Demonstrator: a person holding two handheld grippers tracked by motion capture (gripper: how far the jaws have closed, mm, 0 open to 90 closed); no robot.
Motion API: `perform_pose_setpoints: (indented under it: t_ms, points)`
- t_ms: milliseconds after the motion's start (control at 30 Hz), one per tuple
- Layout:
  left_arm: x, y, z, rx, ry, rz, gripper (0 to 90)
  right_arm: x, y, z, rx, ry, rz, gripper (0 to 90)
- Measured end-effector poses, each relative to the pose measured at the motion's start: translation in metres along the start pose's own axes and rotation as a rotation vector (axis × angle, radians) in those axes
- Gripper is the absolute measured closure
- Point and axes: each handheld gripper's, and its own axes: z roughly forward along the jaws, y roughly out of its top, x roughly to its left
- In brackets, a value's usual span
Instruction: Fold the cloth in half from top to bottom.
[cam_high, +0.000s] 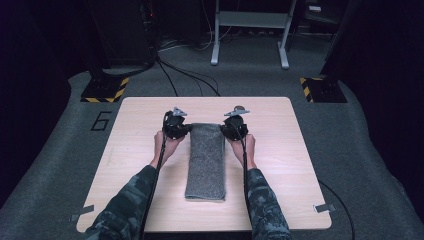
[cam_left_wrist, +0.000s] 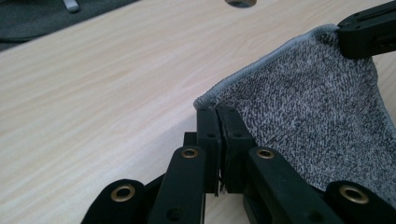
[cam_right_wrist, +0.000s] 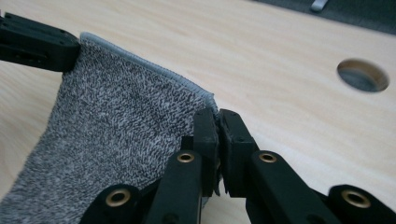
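A folded grey towel lies lengthwise in the middle of the light wooden table. My left gripper is shut on the towel's far left corner. My right gripper is shut on the far right corner. In both gripper views the far edge of the towel hangs lifted off the table between the two grippers, while the near end still rests on the wood. The other gripper's jaw tip pinches the opposite corner at the top right of the left gripper view and at the top left of the right gripper view.
A round hole is cut in the tabletop near the far edge, right of the towel. Beyond the table stand a grey metal frame and black stands with yellow-striped bases. Cables run across the grey floor.
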Motion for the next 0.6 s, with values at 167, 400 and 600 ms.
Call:
perform_pose_setpoints:
  t_ms: [167, 400, 600]
  points:
    - [0.0, 0.01, -0.009, -0.026, 0.008, 0.008, 87.8, -0.001, 0.013, -0.012, -0.03, 0.011, -0.007, 86.4]
    - [0.001, 0.024, -0.021, -0.063, 0.025, 0.021, 87.9, -0.001, 0.029, -0.025, -0.068, 0.006, -0.021, 86.4]
    - [-0.002, 0.029, -0.037, -0.093, 0.016, 0.021, 87.9, 0.003, 0.036, -0.04, -0.108, 0.02, -0.044, 86.3]
